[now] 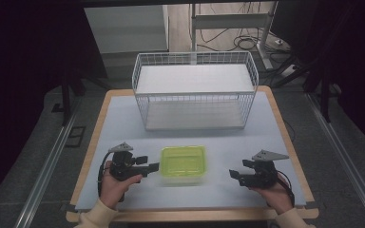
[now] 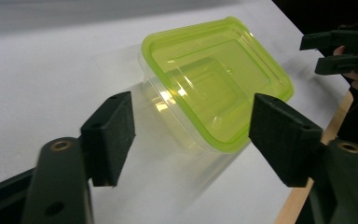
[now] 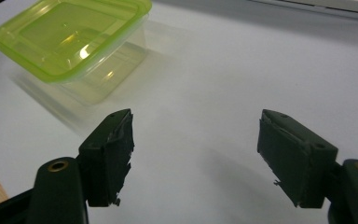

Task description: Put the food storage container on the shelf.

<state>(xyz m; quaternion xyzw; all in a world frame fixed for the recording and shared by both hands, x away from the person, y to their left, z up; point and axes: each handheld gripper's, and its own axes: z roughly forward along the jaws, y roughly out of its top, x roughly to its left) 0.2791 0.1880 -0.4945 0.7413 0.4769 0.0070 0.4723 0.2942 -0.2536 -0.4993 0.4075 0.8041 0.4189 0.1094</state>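
Note:
A clear plastic container with a lime-green lid (image 1: 182, 164) rests on the white table top near the front middle. My left gripper (image 1: 147, 164) is just left of it, open, its jaws spread on either side of the container's near corner (image 2: 214, 135) without touching it. My right gripper (image 1: 234, 176) stands open to the container's right, a hand's width away, with nothing between its pads (image 3: 109, 154). The container (image 3: 72, 42) lies at the upper left of the right gripper view. The right gripper (image 2: 342, 51) also appears far off in the left gripper view.
A white wire basket (image 1: 195, 90) stands empty at the back of the table. The wooden table edge (image 1: 83, 161) runs along both sides and the front. Bare white surface lies between the basket and the container.

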